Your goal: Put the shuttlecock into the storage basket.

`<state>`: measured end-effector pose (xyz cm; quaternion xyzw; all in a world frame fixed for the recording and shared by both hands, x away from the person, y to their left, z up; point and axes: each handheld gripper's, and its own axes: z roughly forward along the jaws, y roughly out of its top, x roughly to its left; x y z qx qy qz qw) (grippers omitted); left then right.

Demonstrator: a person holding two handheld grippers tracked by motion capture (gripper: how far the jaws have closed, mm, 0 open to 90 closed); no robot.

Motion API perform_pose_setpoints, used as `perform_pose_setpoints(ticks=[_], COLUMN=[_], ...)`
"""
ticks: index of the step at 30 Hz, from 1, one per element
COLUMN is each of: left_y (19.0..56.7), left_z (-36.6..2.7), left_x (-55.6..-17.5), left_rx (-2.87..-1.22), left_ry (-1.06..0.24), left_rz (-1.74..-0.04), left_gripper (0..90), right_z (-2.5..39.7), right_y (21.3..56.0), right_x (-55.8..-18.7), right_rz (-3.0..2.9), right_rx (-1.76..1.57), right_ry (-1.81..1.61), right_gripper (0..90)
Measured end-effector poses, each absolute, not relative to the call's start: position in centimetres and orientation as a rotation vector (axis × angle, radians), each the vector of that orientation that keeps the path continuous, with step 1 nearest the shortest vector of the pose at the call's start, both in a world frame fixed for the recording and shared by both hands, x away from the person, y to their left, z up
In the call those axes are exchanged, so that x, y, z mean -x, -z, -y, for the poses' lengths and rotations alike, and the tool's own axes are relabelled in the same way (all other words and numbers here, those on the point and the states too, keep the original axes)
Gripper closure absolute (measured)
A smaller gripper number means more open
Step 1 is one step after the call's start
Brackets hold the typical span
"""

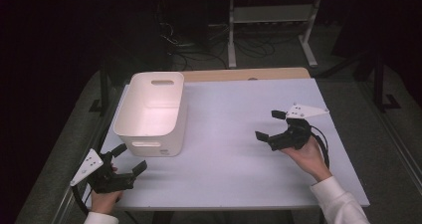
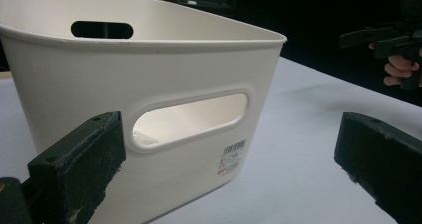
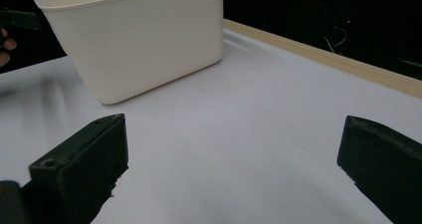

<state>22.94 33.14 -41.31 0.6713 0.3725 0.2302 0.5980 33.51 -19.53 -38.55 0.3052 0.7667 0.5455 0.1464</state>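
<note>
A white plastic bin (image 1: 152,112) with handle slots stands upright on the left half of the white table (image 1: 234,159), and what shows of its inside is bare. My left gripper (image 1: 132,157) is open at the front left corner, just in front of the bin, with nothing between its jaws. In the left gripper view the bin (image 2: 149,84) is close ahead, with a label sticker low on its wall. My right gripper (image 1: 267,125) is open over the right half of the table, pointing left towards the bin (image 3: 134,35), and holds nothing.
A wooden strip (image 1: 249,74) runs along the table's far edge. Behind the table are a metal stand (image 1: 271,25) and cables on the dark floor. The other hand's gripper (image 2: 388,37) shows far off in the left gripper view.
</note>
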Motion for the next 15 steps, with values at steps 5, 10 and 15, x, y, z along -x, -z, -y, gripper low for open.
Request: perform_pose_setpoints(ticks=[5, 10, 15], left_y=[41.3, 41.3, 41.3], left_z=[-33.2, -33.2, -33.2], left_x=[-22.9, -22.9, -22.9], left_rx=[-1.56, -1.557, -1.562], left_ry=[-0.535, -0.534, -0.538], left_rz=[-0.864, -0.865, -0.864], left_gripper=[0.0, 0.0, 0.0], right_z=[20.5, 21.3, 21.8], right_y=[38.7, 39.1, 39.5], right_x=[-33.1, -32.7, -32.3], right_rz=[-2.176, -2.152, -2.151], right_rx=[-0.904, -0.917, -0.937], right_ry=[-1.569, -1.569, -1.558], right_gripper=[0.0, 0.0, 0.0])
